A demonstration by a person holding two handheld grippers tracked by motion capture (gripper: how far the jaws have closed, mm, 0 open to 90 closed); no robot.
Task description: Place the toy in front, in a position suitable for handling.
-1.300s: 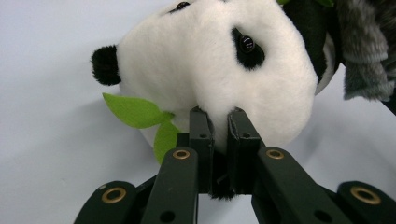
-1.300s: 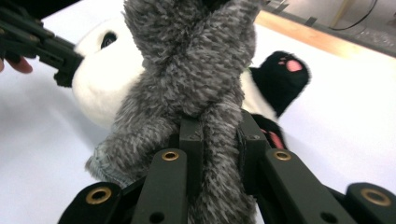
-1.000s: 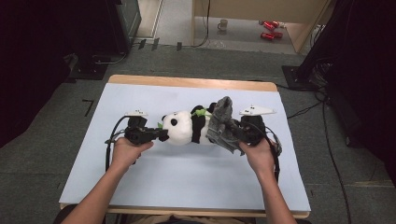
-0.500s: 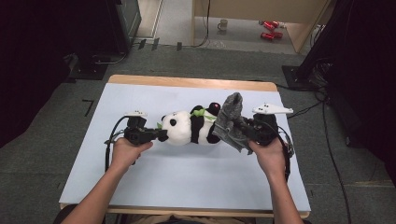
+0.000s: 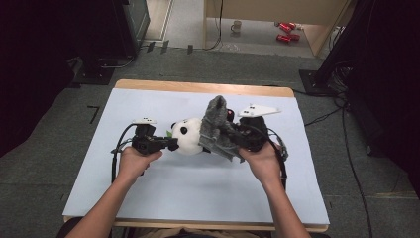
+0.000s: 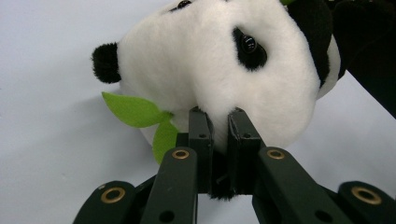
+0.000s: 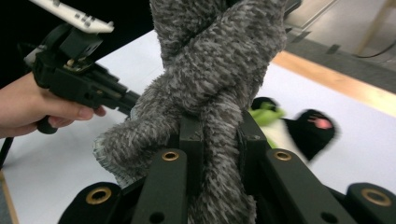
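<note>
The panda [image 5: 190,135] lies on its side near the middle of the tabletop [image 5: 163,198], head toward the person's left; in the left gripper view its white face [image 6: 219,70] shows one dark eye and a black ear, with green leaves [image 6: 140,114] just beside the cheek; the left tool [image 5: 171,144] is clamped on the plush at the bottom of the face, jaws nearly together with white fur pinched between them; the grey cloth [image 5: 218,129] sits over the panda's body, bunched and rising to a peak above it; in the right gripper view the cloth [image 7: 210,84] stands as a twisted grey column, and the right tool [image 7: 219,135] is clamped on its lower part, jaws tight against the pile; behind the cloth there, blurred, show a black paw with a pink pad [image 7: 315,128] and a bit of green; the left hand [image 5: 133,161] and right hand [image 5: 260,161] grip the tool handles from the near side, forearms coming in from the bottom edge; cables trail from both tools across the tabletop; beyond the far edge lies grey floor [image 5: 198,64].
</note>
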